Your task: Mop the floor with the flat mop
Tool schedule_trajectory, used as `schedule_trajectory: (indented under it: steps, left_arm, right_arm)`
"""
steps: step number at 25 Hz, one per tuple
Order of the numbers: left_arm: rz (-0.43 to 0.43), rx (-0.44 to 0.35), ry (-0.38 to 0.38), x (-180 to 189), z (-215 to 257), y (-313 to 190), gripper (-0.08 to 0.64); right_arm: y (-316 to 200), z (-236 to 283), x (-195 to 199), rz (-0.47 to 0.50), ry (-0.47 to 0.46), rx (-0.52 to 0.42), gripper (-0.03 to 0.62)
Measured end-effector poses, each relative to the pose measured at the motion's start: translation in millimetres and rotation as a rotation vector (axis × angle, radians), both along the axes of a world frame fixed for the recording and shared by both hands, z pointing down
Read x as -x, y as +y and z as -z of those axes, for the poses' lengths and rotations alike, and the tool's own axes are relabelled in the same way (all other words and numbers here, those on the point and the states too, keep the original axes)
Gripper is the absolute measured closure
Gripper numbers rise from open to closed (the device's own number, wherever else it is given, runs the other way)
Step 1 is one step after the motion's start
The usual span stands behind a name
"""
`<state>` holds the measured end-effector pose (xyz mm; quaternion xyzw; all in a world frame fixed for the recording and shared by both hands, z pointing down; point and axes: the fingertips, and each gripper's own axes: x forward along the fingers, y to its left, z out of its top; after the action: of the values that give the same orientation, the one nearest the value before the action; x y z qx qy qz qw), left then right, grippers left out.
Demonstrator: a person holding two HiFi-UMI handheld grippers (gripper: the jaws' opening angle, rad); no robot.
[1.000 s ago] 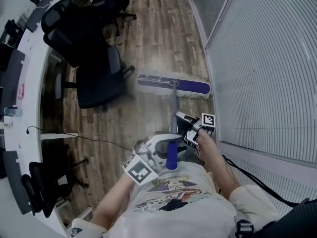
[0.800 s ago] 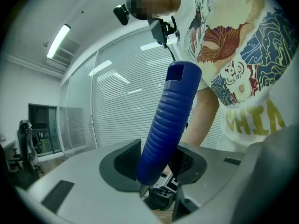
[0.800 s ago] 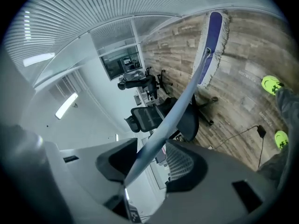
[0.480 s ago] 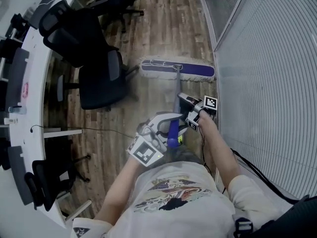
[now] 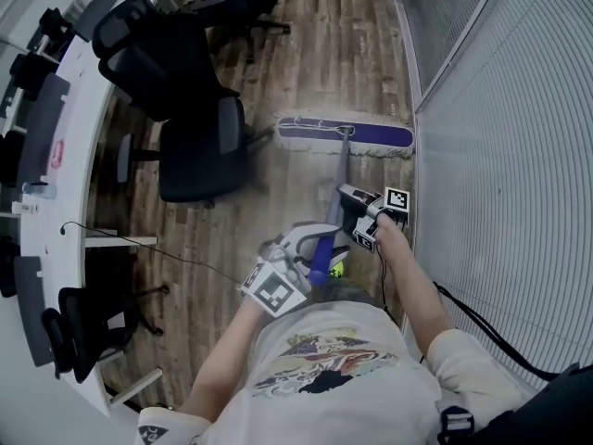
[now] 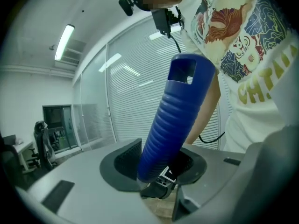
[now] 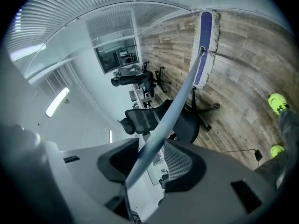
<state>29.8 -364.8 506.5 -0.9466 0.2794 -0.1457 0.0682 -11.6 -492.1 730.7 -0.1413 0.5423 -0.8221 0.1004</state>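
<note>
The flat mop's purple head [image 5: 345, 135] lies on the wood floor against the blinds wall, and also appears in the right gripper view [image 7: 204, 45]. Its grey pole [image 5: 344, 170] runs back to my grippers. My left gripper [image 5: 322, 244] [image 6: 159, 164] is shut on the blue ribbed handle [image 6: 173, 120] [image 5: 321, 262] at the pole's top end. Farther down, my right gripper [image 5: 350, 207] [image 7: 152, 160] surrounds the pole [image 7: 173, 111]. Its jaws have just been closing with the pole between them, but they stand loose around it.
Two black office chairs [image 5: 199, 156] [image 5: 153, 54] stand left of the mop, beside a curved white desk [image 5: 60, 119]. A cable [image 5: 167, 253] trails over the floor. Slatted blinds [image 5: 500, 156] line the right side. A green shoe [image 7: 279, 101] shows near the pole.
The mop head has slid a little farther away along the floor by the wall. Both grippers have moved forward with the pole.
</note>
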Motion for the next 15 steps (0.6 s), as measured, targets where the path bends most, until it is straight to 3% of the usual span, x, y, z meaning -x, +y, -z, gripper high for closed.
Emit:
schedule_trajectory:
  steps: [7,15]
  left_arm:
    - [-0.038,0.038,-0.017,-27.4,-18.1,38.4,0.414]
    - [-0.048,0.040,-0.050,-22.7,-25.2,88.6,0.413]
  right_arm:
    - [31.1,-14.0,-22.6,-0.025,0.028,0.038,0.437]
    - [77.0,-15.8,-20.6,-0.079,0.029,0.048,0.443]
